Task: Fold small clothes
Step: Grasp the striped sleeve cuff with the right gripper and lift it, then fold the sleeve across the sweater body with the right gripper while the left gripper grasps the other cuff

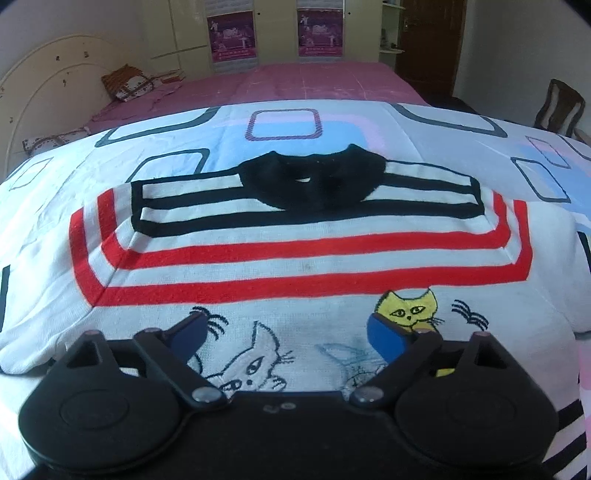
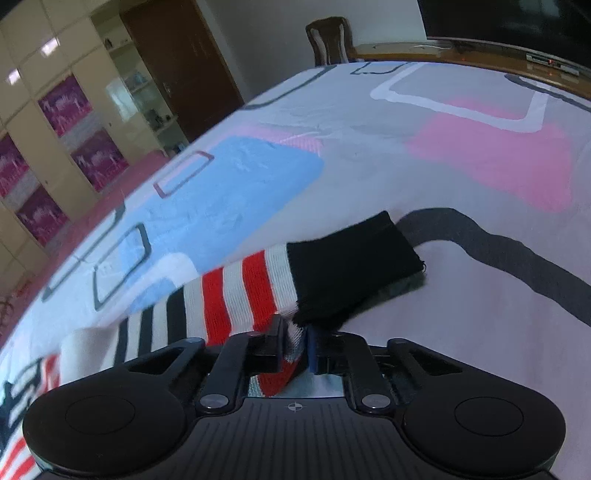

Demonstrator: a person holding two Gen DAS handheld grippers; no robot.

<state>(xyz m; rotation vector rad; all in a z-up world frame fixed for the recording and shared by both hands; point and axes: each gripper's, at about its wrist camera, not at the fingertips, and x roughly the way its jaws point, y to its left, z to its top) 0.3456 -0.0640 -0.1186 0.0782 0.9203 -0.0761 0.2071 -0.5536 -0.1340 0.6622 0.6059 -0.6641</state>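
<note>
A small white sweater with red and black stripes, a black collar and cat drawings lies flat on the patterned bedspread. My left gripper is open just above its lower front, touching nothing. My right gripper is shut on the sweater's striped sleeve near its black cuff and holds it lifted off the bedspread.
A pink bed with a cushion lies beyond the spread. A cupboard wall with purple posters and a brown door stand behind. A chair and a wooden edge lie at the far side.
</note>
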